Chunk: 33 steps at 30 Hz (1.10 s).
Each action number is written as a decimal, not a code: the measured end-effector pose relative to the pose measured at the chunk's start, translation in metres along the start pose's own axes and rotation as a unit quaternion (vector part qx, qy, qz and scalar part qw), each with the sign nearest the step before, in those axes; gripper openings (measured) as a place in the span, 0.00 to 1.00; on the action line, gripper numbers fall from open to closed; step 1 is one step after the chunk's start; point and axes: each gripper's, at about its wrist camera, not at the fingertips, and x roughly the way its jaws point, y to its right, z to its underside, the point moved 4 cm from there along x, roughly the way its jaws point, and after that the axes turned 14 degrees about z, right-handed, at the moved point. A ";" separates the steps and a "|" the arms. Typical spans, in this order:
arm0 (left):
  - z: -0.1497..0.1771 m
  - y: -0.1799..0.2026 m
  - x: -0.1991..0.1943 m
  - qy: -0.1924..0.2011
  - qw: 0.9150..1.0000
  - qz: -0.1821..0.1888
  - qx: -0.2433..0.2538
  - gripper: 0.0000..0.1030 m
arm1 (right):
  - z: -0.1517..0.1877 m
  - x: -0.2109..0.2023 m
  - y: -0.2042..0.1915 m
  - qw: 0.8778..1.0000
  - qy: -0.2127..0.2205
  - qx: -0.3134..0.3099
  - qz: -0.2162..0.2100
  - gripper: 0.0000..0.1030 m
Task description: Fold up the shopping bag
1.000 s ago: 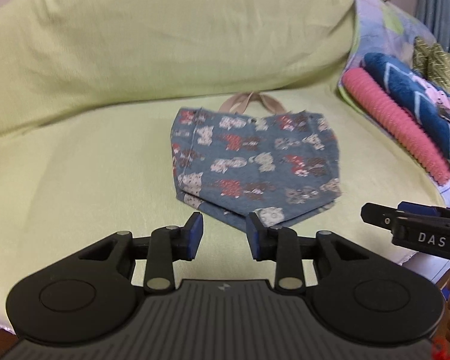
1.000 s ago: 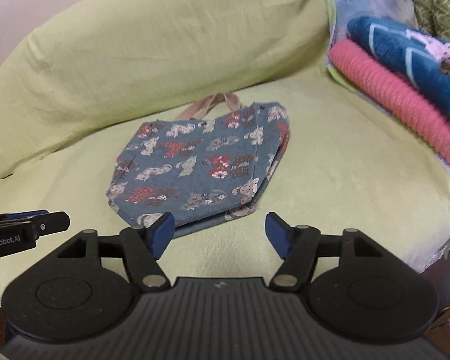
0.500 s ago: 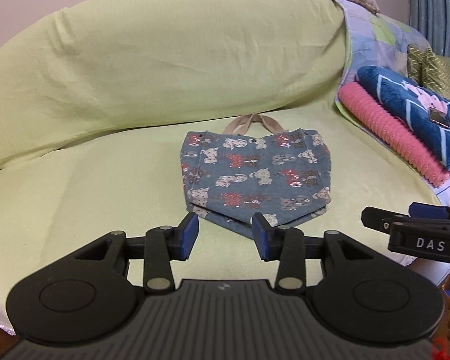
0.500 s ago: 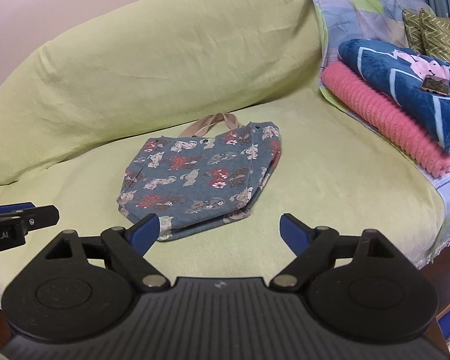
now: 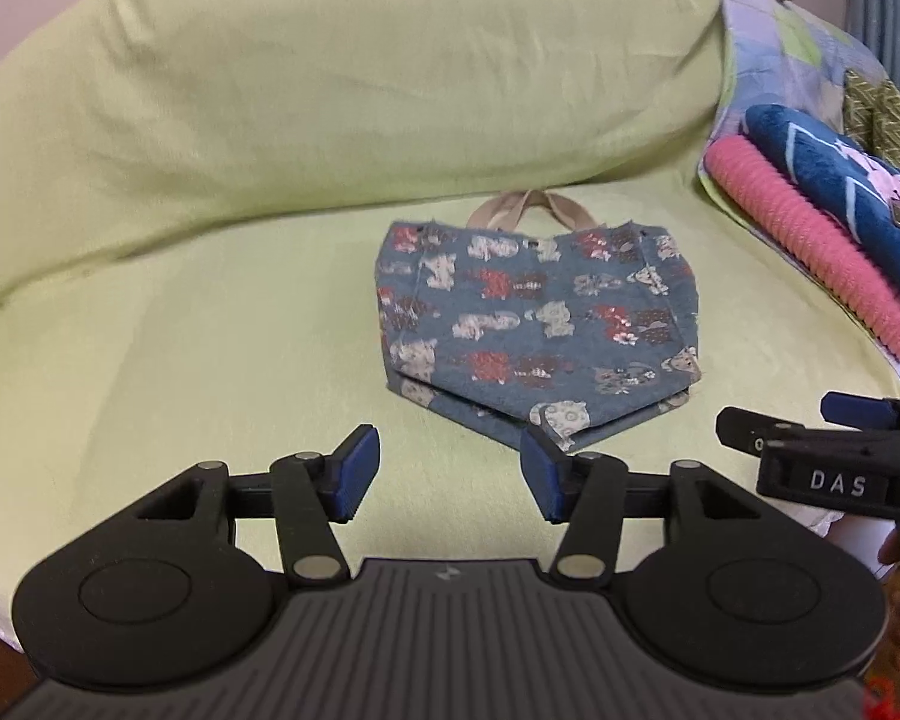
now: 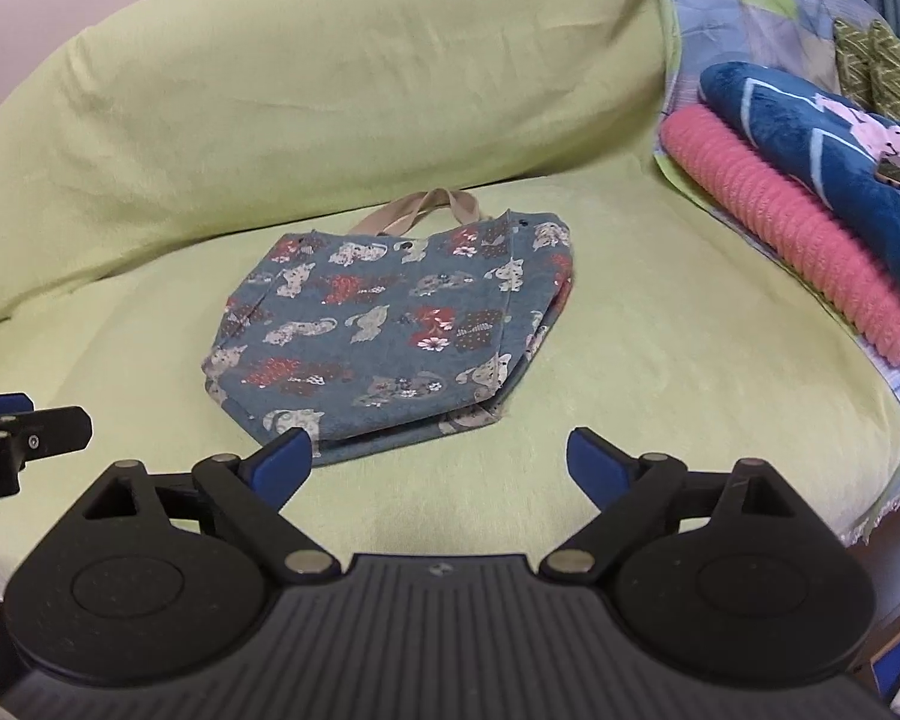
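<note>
1. The bag (image 5: 537, 324) lies flat on the green cover (image 5: 180, 330), at twelve o'clock from both tools, its handles (image 5: 531, 210) at the far edge. It has not shifted over the last second.
2. The left gripper (image 5: 450, 474) has widened and is opening further; nothing sits between its fingers.
3. The right gripper (image 6: 438, 459) has spread wider too, still opening, also empty.
4. Both hang just short of the bag's near edge, so the fold looks unstarted; a two-handed grasp seems next.
5. Folded blankets (image 6: 810, 192) sit at two o'clock.
</note>
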 end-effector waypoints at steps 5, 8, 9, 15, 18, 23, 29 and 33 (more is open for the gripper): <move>-0.004 -0.013 0.022 -0.010 0.999 -0.003 -0.030 0.55 | 0.015 0.022 0.006 1.000 -0.025 -0.002 -0.016 0.89; -0.010 -0.025 0.032 -0.010 0.998 0.000 -0.058 0.55 | 0.023 0.033 0.011 0.999 -0.037 -0.003 -0.023 0.89; -0.013 -0.031 0.035 -0.007 0.997 0.003 -0.072 0.55 | 0.024 0.036 0.013 0.999 -0.039 -0.004 -0.023 0.89; -0.026 -0.070 0.056 0.012 0.985 0.041 -0.170 0.58 | 0.021 0.043 0.023 0.999 -0.043 -0.008 0.005 0.89; -0.026 -0.089 0.080 0.016 0.968 0.087 -0.235 0.58 | 0.021 0.041 0.024 0.999 -0.040 0.003 0.026 0.90; -0.010 -0.129 0.121 0.013 0.917 0.144 -0.371 0.56 | 0.020 0.050 0.018 0.997 -0.046 0.023 0.049 0.90; 0.016 -0.157 0.154 0.058 0.858 0.184 -0.476 0.53 | 0.002 0.057 -0.005 0.999 -0.030 -0.016 0.035 0.90; 0.021 -0.165 0.165 0.092 0.832 0.200 -0.510 0.47 | -0.011 0.062 -0.012 1.000 -0.011 -0.011 0.022 0.90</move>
